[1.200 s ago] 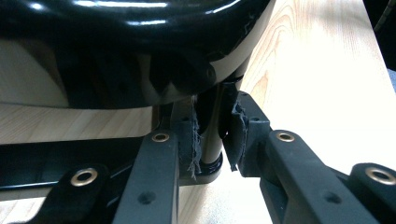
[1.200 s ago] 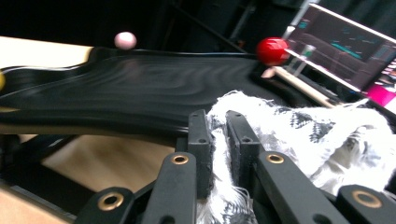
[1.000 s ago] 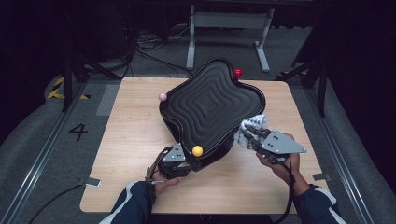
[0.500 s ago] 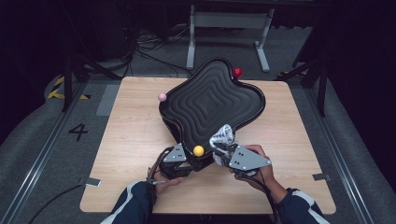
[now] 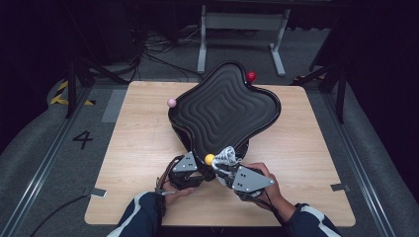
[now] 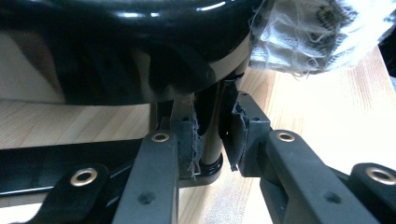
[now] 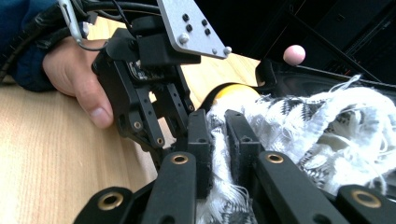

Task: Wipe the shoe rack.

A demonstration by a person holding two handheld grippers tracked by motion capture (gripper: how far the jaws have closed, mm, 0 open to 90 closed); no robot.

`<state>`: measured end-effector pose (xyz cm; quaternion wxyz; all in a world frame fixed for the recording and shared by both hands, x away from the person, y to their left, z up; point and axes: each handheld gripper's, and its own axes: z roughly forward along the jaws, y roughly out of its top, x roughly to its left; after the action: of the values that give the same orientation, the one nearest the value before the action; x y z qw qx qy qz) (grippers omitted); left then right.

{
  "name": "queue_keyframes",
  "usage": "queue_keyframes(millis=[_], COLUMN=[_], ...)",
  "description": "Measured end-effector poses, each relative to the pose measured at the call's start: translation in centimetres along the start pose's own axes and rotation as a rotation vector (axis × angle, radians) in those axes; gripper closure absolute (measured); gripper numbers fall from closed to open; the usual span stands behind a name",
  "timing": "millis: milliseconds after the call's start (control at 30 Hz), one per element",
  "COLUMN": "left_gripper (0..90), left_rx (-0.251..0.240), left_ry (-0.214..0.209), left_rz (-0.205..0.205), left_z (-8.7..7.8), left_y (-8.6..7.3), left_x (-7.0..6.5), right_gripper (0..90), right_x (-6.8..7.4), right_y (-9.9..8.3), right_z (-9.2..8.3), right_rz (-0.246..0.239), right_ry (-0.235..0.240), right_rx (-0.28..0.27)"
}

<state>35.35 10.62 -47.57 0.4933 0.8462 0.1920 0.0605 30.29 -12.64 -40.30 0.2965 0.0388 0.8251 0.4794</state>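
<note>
A: Looking down from the high view, what is each claw doing?

B: The right claw [image 5: 223, 161] is pinching a white-and-black frayed cloth [image 5: 229, 155], which it holds against the near edge of the black wavy tray [image 5: 225, 106]. In the right gripper view the 2 jaws are pressed tight on that cloth [image 7: 299, 126], with threads hanging out between them.

A: And the left claw [image 5: 195, 165]?

B: It sits at the tray's near corner, just beside the right one. In the left gripper view its jaws are closed on a slim tan post [image 6: 212, 135] under the glossy tray [image 6: 121, 46]; the pads touch it on both sides. The post stands upright in a dark foot on the worktop [image 6: 327, 116].

A: Where do the balls sit?

B: There are 3. A yellow ball [image 5: 210, 158] is at the near corner, between the 2 claws and touching the cloth. A pink ball [image 5: 171, 102] is at the tray's left corner, and a red ball [image 5: 251, 76] at the far corner. The right gripper view shows the yellow ball [image 7: 232, 93] just behind the cloth and the pink ball [image 7: 294, 54] farther off.

A: And the tray itself?

B: It stands raised above the wooden worktop [image 5: 138, 148], near its middle, tilted with the far edge higher.
</note>
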Motion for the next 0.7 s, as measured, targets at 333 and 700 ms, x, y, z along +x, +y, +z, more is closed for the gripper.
queue_keyframes(millis=[333,700], left_gripper=[73.8,73.8], left_rx=[0.000,0.004], left_ry=[0.001,0.006], left_rz=[-0.007,-0.006], left_z=[0.0,0.0], left_y=[0.0,0.1], left_x=[0.1,0.3], right_gripper=[82.3,82.3], right_x=[-4.0,-9.3], right_y=[-1.3,-2.5], right_z=[-2.5,-5.9], right_rz=[0.076,0.164], right_ry=[-0.142,-0.309], right_rx=[-0.017,-0.042])
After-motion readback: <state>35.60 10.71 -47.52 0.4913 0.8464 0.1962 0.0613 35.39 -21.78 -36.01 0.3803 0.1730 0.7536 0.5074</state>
